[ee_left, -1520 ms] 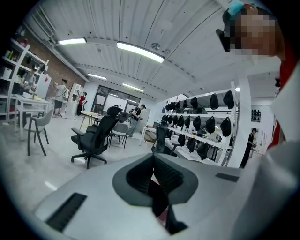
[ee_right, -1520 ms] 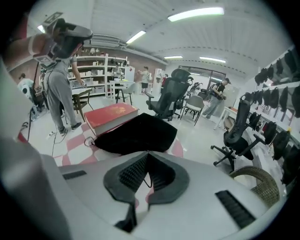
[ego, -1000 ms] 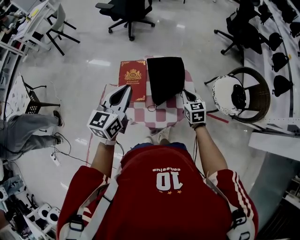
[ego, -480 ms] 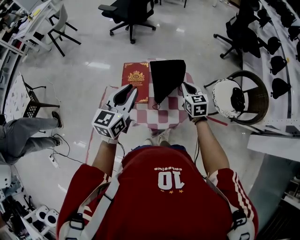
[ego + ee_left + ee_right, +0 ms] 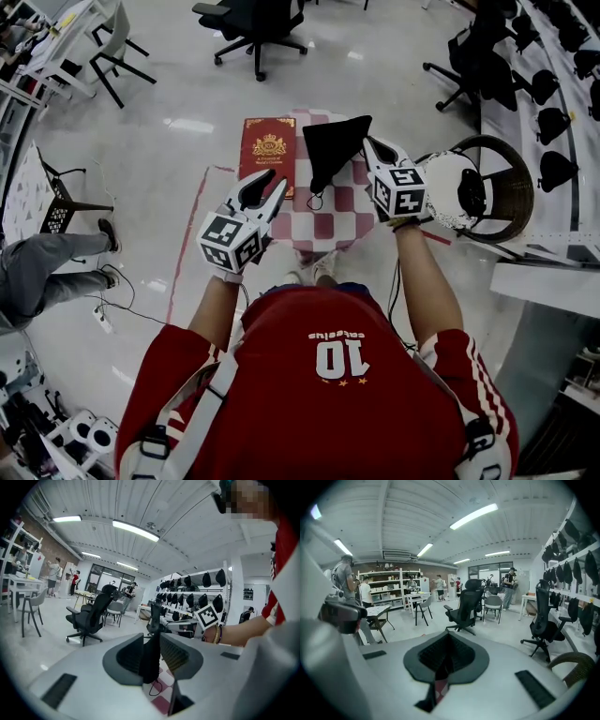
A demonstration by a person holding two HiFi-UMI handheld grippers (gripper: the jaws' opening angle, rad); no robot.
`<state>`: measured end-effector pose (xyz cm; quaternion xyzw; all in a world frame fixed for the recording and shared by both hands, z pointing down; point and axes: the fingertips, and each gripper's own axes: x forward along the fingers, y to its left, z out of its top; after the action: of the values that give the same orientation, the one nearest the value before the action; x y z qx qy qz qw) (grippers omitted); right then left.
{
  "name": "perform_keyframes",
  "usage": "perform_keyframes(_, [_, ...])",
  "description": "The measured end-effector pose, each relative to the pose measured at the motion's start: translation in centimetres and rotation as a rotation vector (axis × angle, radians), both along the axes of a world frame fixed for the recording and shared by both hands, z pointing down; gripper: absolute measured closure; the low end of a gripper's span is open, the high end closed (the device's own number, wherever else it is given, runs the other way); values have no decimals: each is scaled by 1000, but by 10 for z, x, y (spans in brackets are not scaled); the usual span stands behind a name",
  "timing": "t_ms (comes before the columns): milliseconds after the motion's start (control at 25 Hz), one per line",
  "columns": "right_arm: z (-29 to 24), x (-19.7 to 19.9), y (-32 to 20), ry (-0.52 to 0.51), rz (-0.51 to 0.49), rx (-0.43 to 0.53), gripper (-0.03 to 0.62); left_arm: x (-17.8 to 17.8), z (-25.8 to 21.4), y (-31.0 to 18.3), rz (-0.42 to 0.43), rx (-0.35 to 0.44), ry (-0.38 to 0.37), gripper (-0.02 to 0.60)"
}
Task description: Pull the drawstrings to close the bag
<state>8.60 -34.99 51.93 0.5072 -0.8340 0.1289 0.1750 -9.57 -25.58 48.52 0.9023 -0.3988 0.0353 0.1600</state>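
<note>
1. Bag point(image 5: 333, 150) first: the black drawstring bag looks lifted off the counter point(image 5: 330, 230). It hangs point-down over the far right part, with a little drawstring loop point(image 5: 316, 199) dangling from its low tip above the red-and-white checks.
2. Right gripper point(image 5: 367, 142) is what holds it up. Its jaws are clamped together on the bag's top right corner, which is where I'd expect the cord to come out. Can't tell if it's pinching cord or fabric, it's all black on black.
3. My guess on why it's held in the air: the bag's own weight pulls against the cord, so the mouth cinches without anyone pinning the bag down. The bunched, triangular shape fits that.
4. Left gripper point(image 5: 275, 180) sits over the counter's left edge, just beside the bag but not touching it. Its jaws are apart with nothing in them. In its own view the gap lines up with the bag's lower end and the loop, so it looks set up to grab the other side for a counter-pull.
5. Red book point(image 5: 268, 150) lies at the far left corner, clear of the action. Probably just parked out of the way.
6. Writing: the book cover has a gold crest and gold lettering, too small to read. The person's red shirt point(image 5: 281, 375) has a big white "10" with a line of small print by it that I can't make out. The marker cubes point(image 5: 232, 242) on both grippers carry black-and-white square patterns, no text.
</note>
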Motion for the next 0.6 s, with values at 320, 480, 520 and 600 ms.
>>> perform_keyframes(320, [-24, -1, 5, 1, -26, 43, 579, 18, 56, 9, 46, -66, -67, 480])
perform_keyframes(480, [-29, 1, 11, 4, -38, 51, 579, 23, 82, 10, 66, -61, -135, 480])
perform_keyframes(520, [-29, 1, 12, 3, -38, 53, 579, 25, 87, 10, 71, -67, -145, 480])
perform_keyframes(600, [-30, 2, 14, -5, -39, 55, 579, 28, 98, 9, 77, -83, -158, 480])
